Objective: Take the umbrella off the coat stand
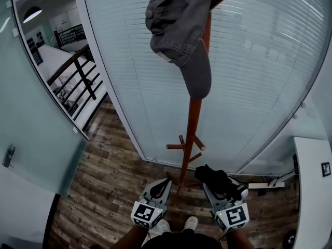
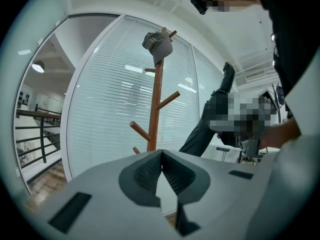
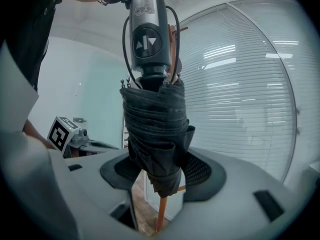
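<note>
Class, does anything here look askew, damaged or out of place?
Nothing stands out: the coat stand is upright, a grey cap hangs from its top, and the folded umbrella is clamped in the right gripper.

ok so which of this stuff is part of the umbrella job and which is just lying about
Job: folded dark umbrella with silver handle, right gripper clamped on it, brown wooden coat stand.
Just about: grey fabric cap hung on the stand, white power strip, white desk, shut empty left gripper.
</note>
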